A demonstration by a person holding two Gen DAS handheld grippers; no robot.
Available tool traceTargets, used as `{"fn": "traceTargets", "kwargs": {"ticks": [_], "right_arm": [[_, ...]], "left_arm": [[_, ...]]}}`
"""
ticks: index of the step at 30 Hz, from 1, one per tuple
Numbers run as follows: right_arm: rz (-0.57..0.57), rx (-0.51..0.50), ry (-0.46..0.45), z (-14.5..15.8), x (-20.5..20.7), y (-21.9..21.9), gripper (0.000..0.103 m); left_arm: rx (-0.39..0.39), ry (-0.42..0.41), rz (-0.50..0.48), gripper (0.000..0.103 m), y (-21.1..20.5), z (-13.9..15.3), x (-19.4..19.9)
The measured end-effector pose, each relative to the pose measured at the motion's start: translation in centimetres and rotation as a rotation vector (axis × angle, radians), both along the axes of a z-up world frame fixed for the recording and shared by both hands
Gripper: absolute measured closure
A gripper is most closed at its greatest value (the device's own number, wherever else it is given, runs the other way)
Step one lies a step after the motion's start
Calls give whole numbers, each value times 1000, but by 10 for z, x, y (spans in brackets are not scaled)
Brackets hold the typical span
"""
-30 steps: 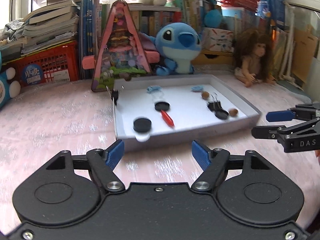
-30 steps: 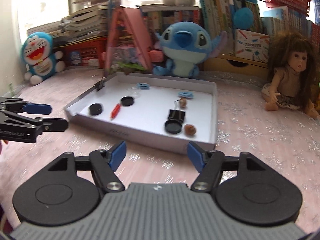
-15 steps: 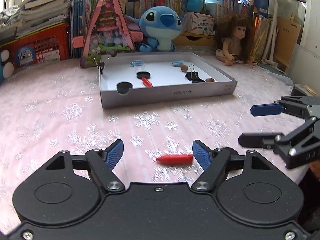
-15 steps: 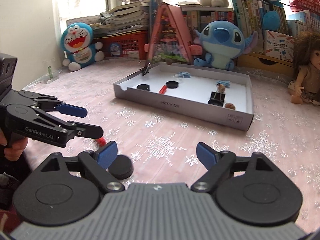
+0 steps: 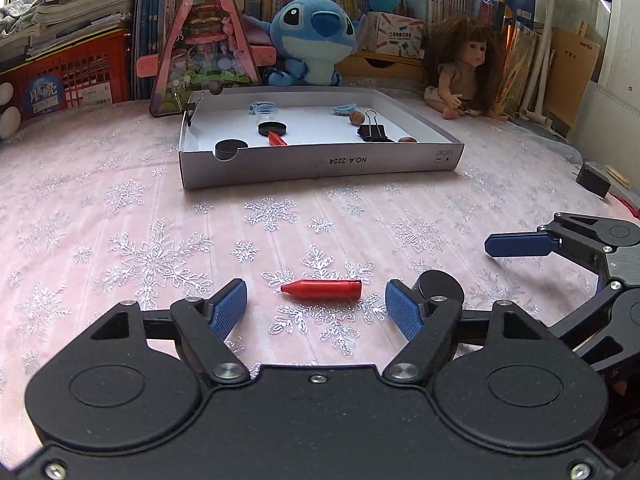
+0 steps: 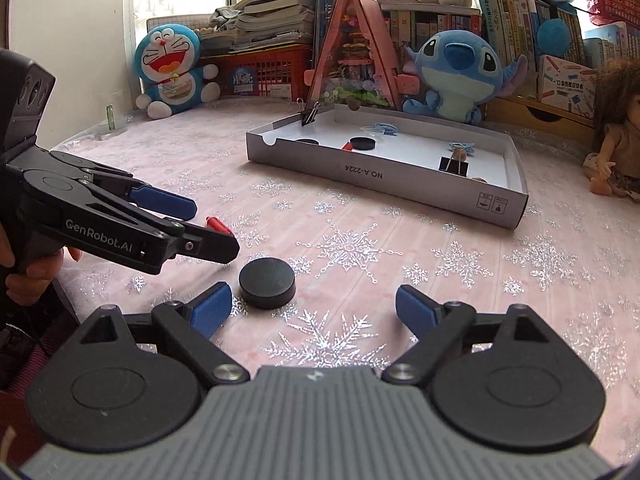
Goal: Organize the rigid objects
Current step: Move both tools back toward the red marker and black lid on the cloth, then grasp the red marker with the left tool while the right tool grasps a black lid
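In the left wrist view, the crayon lies on the table at lower centre, between the left gripper's fingers, with the puck just right of it. The tray sits behind them at mid-frame, holding a binder clip at its right. The plush toy stands behind the tray at upper centre.

Before you, a pink tablecloth patterned with silver snowflakes carries a red bullet-shaped piece, a black disc and a white tray; your gripper pads are blue.
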State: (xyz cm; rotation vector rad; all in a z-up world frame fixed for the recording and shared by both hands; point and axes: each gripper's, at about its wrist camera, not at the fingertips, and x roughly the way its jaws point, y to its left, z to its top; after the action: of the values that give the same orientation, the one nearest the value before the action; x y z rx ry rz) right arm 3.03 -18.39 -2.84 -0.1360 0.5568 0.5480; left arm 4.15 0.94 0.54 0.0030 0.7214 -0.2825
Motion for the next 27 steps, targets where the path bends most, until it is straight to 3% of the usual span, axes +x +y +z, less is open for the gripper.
{"fn": "traceTargets", "kwargs": {"ticks": [27], "right_arm": [[-30,-6,-28,-8,-2,12,5]], "left_arm": [[35,-62,0,32,-9,-9,-9]]}}
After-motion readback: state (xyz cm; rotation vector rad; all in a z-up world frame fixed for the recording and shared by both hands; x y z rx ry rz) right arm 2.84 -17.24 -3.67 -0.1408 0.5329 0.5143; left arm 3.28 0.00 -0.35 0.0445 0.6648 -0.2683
